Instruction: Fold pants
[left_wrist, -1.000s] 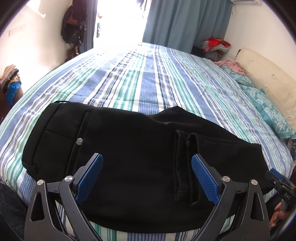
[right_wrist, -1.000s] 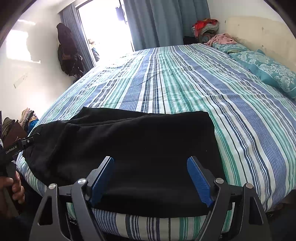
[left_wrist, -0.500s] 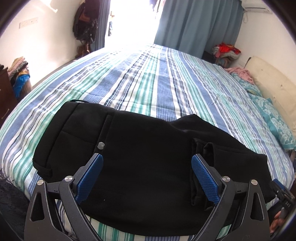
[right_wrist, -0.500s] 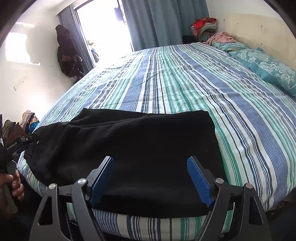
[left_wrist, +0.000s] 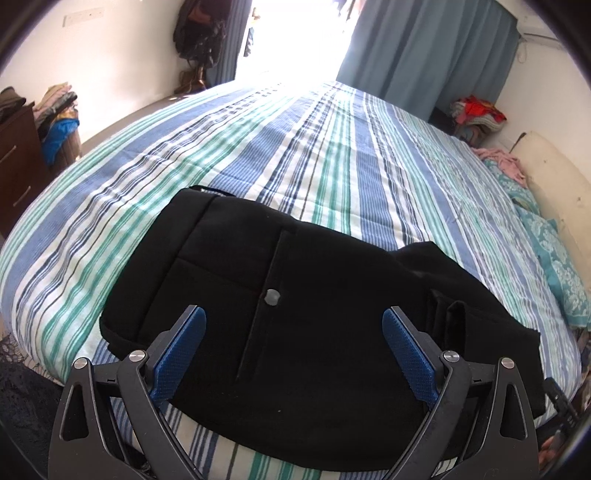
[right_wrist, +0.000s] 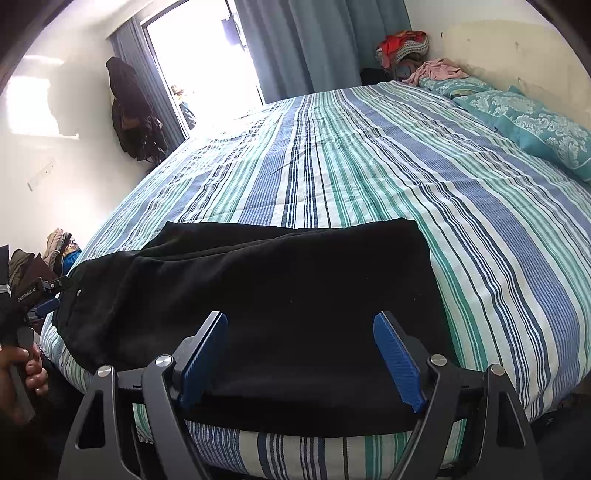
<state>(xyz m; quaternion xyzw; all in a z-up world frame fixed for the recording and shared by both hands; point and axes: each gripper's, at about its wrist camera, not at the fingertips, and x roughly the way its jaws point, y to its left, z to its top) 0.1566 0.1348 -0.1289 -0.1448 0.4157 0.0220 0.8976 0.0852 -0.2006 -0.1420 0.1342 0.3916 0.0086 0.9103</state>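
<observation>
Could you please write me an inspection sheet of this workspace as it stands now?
Surface: striped bedspread, flat, covering the bed.
Job's things: black pants, lying across the near edge of the bed, button facing up.
Clutter: teal pillows and a pink garment at the head end.
Tongs: left tongs open above the button end; right tongs open above the other end; neither grips cloth.
Cables: nothing seen.
Surroundings: blue curtain, bright doorway, clothes piles, dark jacket hanging on the wall.
</observation>
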